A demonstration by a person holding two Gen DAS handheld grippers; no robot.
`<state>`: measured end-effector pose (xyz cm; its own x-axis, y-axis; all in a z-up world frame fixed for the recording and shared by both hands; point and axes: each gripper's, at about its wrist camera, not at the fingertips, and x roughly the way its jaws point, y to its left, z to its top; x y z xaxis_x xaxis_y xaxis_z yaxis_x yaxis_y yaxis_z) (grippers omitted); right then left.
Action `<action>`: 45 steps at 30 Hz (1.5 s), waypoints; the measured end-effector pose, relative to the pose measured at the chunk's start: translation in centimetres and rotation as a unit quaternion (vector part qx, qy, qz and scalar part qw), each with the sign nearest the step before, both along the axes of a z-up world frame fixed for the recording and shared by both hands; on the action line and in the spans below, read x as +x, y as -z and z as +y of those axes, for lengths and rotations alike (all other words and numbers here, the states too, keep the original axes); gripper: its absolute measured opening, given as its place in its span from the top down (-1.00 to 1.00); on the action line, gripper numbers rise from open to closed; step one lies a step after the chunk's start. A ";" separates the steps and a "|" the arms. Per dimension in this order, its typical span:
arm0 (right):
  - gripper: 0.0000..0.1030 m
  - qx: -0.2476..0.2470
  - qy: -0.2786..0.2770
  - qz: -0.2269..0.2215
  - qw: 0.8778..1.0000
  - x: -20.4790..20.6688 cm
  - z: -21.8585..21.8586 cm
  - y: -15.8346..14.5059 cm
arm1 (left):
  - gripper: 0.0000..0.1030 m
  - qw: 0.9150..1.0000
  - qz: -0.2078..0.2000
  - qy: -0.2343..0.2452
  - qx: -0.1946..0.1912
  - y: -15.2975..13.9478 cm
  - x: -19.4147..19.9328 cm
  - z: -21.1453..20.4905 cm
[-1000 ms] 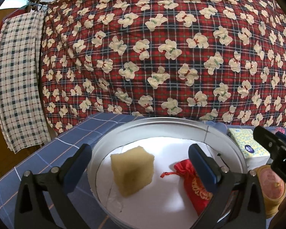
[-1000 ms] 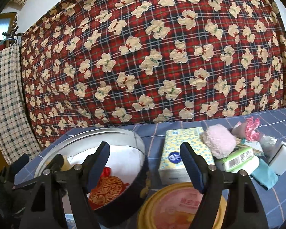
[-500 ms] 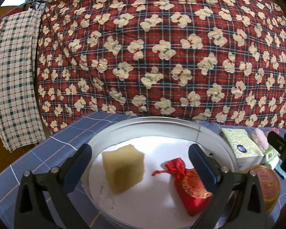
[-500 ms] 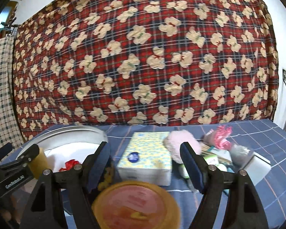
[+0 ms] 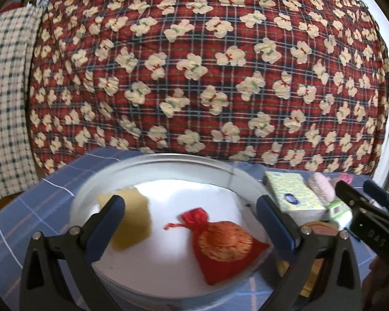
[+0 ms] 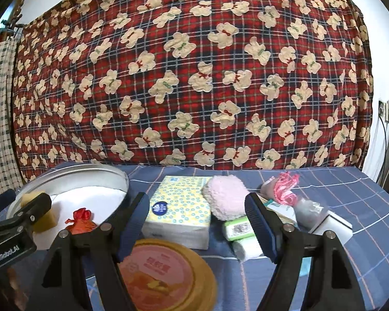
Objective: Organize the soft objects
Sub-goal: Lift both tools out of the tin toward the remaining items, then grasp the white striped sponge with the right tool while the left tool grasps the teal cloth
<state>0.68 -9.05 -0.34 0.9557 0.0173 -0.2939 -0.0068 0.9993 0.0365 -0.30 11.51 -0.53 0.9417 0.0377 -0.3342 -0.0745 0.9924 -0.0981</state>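
A round metal tray point(image 5: 153, 162) with a white liner holds a yellow sponge block point(image 5: 134, 215) and a red drawstring pouch point(image 5: 220, 243). My left gripper point(image 5: 189, 225) is open and empty, hovering over the tray above the pouch. My right gripper point(image 6: 195, 223) is open and empty over the pile to the tray's right: a yellow tissue pack point(image 6: 180, 207), a pink fluffy puff point(image 6: 227, 199), a pink mesh scrubber point(image 6: 285, 186). The tray point(image 6: 72, 172), sponge point(image 6: 42, 217) and pouch point(image 6: 81, 223) also show in the right wrist view.
A round pink-lidded tin point(image 6: 163, 274) lies under the right gripper. Small green-and-white packets point(image 6: 237, 229), a white block point(image 6: 333, 226) and a grey wrapped item point(image 6: 307, 211) sit on the blue checked cloth point(image 6: 350, 194). A red bear-print quilt point(image 6: 194, 77) hangs behind.
Both grippers have swung to the right. The pouch now sits centred between the left fingers, and the tissue pack and puff between the right fingers. Both stay open.
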 end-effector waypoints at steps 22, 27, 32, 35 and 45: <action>-0.51 0.054 0.109 0.036 0.992 -1.3 -14.7 1.1 | -0.99 0.994 0.003 0.104 0.030 -0.2 -1.1 -9.7; -0.51 0.082 0.109 0.061 0.989 -0.9 -17.8 1.7 | -0.99 0.991 0.004 0.129 0.041 -0.2 -1.3 -12.1; -0.51 0.109 0.090 0.115 0.983 0.6 -20.4 3.2 | -0.99 0.984 0.006 0.169 0.054 -0.6 -1.8 -15.1; -0.51 0.137 0.067 0.146 0.978 1.5 -21.2 4.1 | -0.99 0.979 0.012 0.195 0.049 -0.9 -1.9 -16.9; -0.29 0.118 0.001 0.207 0.971 3.6 -20.2 5.4 | -0.99 0.965 0.050 0.246 0.073 0.1 -2.1 -21.9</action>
<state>4.26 -29.27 -5.75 0.7571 0.1289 -0.6404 0.0584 0.9630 0.2630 -2.42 -10.35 -0.64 0.8204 -0.3525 -0.4502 0.4077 0.9127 0.0284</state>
